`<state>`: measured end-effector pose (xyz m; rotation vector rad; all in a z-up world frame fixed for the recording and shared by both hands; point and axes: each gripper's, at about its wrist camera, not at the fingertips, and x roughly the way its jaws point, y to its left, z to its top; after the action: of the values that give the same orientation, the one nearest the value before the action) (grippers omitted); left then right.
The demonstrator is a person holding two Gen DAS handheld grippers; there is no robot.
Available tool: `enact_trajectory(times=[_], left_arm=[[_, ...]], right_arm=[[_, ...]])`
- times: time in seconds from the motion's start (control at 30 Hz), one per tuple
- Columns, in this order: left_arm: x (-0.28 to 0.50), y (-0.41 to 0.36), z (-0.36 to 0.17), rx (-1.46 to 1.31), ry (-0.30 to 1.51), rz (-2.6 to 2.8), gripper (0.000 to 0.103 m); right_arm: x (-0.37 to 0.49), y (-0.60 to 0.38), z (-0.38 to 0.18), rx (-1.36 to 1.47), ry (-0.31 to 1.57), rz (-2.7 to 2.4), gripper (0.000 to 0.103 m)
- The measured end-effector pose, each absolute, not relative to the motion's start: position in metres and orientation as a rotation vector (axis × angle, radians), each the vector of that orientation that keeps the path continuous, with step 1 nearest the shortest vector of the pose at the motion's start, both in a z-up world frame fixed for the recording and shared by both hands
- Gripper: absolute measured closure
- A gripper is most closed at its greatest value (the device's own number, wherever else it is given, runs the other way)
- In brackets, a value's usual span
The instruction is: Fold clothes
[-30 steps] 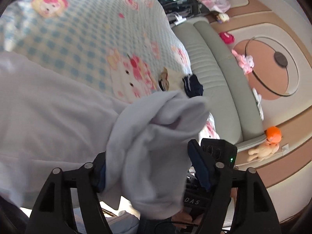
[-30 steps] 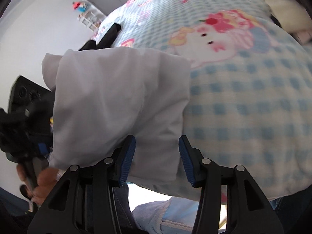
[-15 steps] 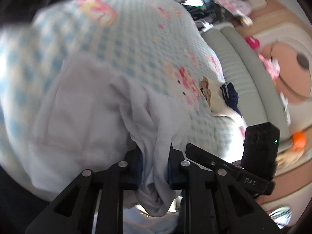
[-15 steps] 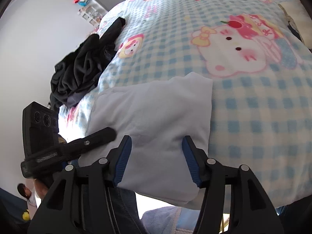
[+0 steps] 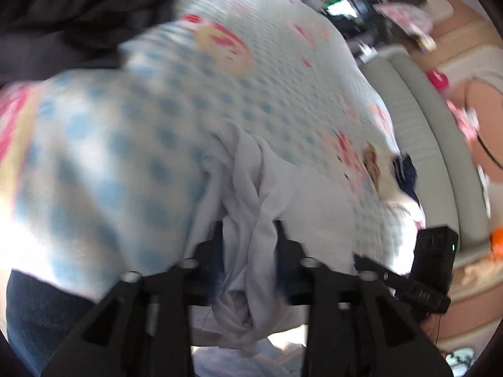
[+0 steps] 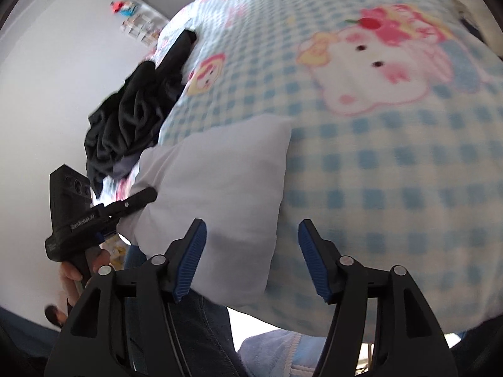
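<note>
A white garment point(image 6: 220, 185) lies folded on the blue checked bedspread point(image 6: 393, 172) near the bed's front edge. My left gripper point(image 5: 250, 238) is shut on a bunched edge of the white garment point(image 5: 248, 188), which hangs down between its fingers. The left gripper also shows in the right wrist view point(image 6: 138, 201), at the garment's left side. My right gripper point(image 6: 251, 257) is open and empty, just in front of the garment's near right corner. The right gripper shows at the right of the left wrist view point(image 5: 405, 286).
A pile of black clothes point(image 6: 135, 110) lies on the bed's left part, behind the white garment. A grey sofa point(image 5: 440, 144) stands beyond the bed in the left wrist view. A small dark item point(image 5: 405, 172) lies near the bed's far edge.
My left gripper has closed on the garment's bunched edge and swung left with it. The right gripper stayed open and drew back slightly. The garment now lies flatter on the bed.
</note>
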<state>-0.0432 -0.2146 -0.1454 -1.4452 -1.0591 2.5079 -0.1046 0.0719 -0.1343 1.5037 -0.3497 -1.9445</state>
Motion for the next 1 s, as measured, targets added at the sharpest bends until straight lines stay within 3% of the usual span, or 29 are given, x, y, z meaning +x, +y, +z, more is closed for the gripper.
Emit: enact_trajectory(times=[0.03,0.13,0.2,0.3,0.33,0.4,0.63,0.73,0.8,0.87,1.0], left_arm=[[-0.037,-0.218,-0.145,-1.429,-1.082,2.565,0.019],[-0.036,-0.212,-0.156,-1.420,-1.119,2.455,0.020],[-0.037,-0.204,-0.153,-1.410,-1.062,2.460,0.042],[-0.040,-0.190,-0.143,-1.378,-0.983,2.474,0.062],[-0.041,-0.185,-0.138,-1.368,-0.954,2.481,0.064],[-0.043,-0.182,-0.126,-1.344,-0.932,2.464,0.067],[-0.057,-0.117,-0.111,-1.232,-0.852,2.389,0.070],[-0.067,-0.096,-0.129,-1.325,-0.820,2.381,0.069],[-0.061,-0.097,-0.148,-1.364,-0.884,2.388,0.063],[-0.054,-0.101,-0.164,-1.387,-0.957,2.392,0.056],[-0.044,-0.112,-0.165,-1.386,-0.972,2.393,0.055]], right_arm=[[-0.106,0.067,-0.139,1.514,-0.327,-1.932,0.028],[-0.108,0.057,-0.159,1.551,-0.347,-1.869,0.025],[-0.109,0.053,-0.166,1.540,-0.391,-1.836,0.027],[-0.105,0.053,-0.160,1.473,-0.386,-1.844,0.053],[-0.104,0.055,-0.155,1.449,-0.373,-1.859,0.070],[-0.101,0.065,-0.143,1.399,-0.388,-1.872,0.075],[-0.089,0.139,-0.093,1.281,-0.466,-2.036,0.075],[-0.086,0.157,-0.100,1.334,-0.382,-2.109,0.070],[-0.089,0.162,-0.122,1.424,-0.334,-2.115,0.070],[-0.087,0.172,-0.136,1.467,-0.383,-2.093,0.063],[-0.082,0.184,-0.139,1.486,-0.391,-2.092,0.052]])
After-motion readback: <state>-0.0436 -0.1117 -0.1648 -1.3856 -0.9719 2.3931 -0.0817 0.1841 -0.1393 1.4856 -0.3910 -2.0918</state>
